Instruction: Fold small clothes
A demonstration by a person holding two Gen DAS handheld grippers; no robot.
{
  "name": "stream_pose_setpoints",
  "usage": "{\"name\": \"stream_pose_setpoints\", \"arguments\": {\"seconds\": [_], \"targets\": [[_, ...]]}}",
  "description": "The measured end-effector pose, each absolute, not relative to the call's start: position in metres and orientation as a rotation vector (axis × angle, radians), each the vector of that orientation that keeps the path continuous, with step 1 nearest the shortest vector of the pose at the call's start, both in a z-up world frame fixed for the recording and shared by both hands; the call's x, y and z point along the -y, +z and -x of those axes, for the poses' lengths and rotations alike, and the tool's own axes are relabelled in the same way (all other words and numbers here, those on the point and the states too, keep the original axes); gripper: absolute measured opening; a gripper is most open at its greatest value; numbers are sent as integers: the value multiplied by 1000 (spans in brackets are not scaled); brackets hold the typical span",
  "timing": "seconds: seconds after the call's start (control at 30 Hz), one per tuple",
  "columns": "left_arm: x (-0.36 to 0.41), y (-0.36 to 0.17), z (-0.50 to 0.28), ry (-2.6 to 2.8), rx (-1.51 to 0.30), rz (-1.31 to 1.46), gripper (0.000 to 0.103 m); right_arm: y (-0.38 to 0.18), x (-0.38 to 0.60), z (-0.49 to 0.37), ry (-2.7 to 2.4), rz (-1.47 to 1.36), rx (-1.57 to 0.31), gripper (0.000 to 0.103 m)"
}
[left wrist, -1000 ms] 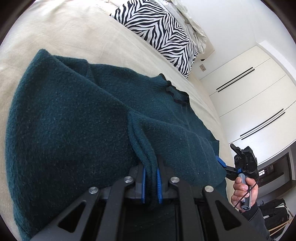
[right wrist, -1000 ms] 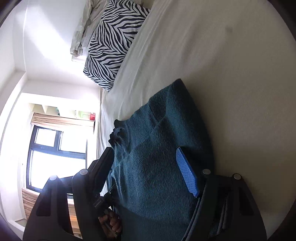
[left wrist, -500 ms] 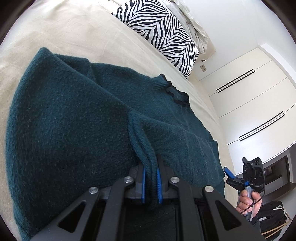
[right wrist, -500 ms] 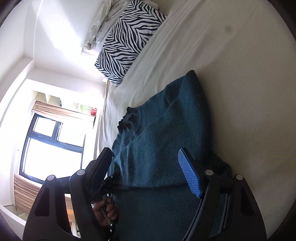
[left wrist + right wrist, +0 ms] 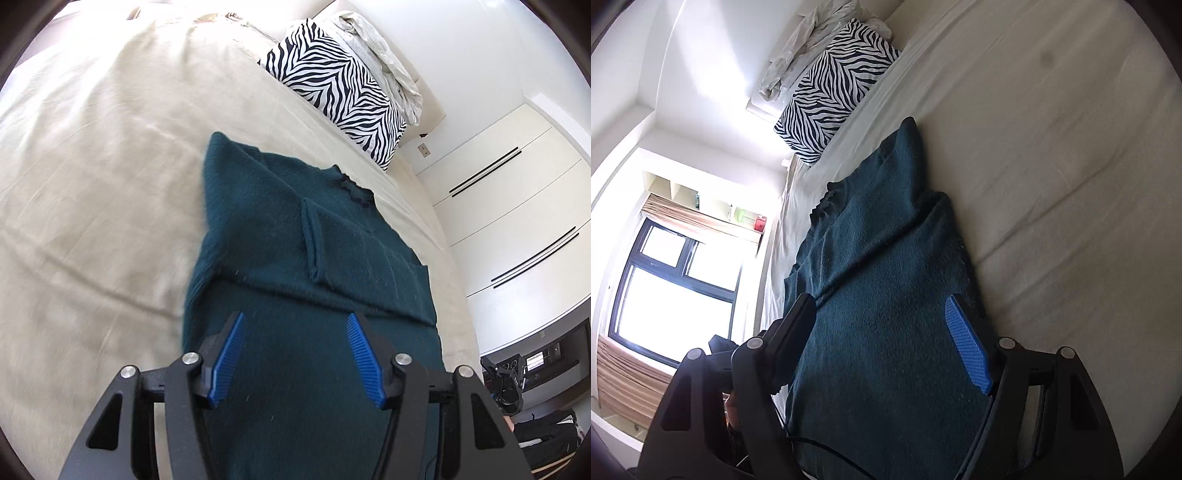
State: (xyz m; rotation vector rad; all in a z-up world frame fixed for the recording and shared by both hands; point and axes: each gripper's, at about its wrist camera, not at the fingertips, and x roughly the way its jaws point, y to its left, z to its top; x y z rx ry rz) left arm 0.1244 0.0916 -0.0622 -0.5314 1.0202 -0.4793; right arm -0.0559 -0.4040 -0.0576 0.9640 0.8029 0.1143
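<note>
A dark teal knitted sweater lies flat on the cream bed sheet, collar toward the pillow, both sleeves folded across its chest. My left gripper is open and empty, hovering above the sweater's lower half. My right gripper is open and empty, above the sweater near its hem end. The right gripper also shows in the left wrist view beyond the bed's right edge.
A zebra-striped pillow and a crumpled white cover lie at the head of the bed. White wardrobe doors stand right of the bed. A window is on the other side. Bare sheet stretches beside the sweater.
My left gripper let go of the sleeve cuff, opened and pulled back above the sweater. The sleeve now lies across the chest. My right gripper also drew back toward the hem.
</note>
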Motion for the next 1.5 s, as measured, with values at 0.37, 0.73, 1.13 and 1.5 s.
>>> {"name": "stream_pose_setpoints", "arguments": {"seconds": [0.37, 0.73, 1.13, 1.5], "targets": [[-131, -92, 29, -447, -1177, 507, 62, -80, 377, 185, 23, -810, -977, 72], [-120, -99, 67, -505, -1248, 524, 54, -69, 362, 229, -15, -763, -1021, 71], [-110, -101, 73, -525, -1294, 464, 10, -79, 359, 241, 7, -813, -1099, 29], [-127, -67, 69, -670, -1181, 701, 7, -37, 354, 228, 61, -822, -956, 7]]}}
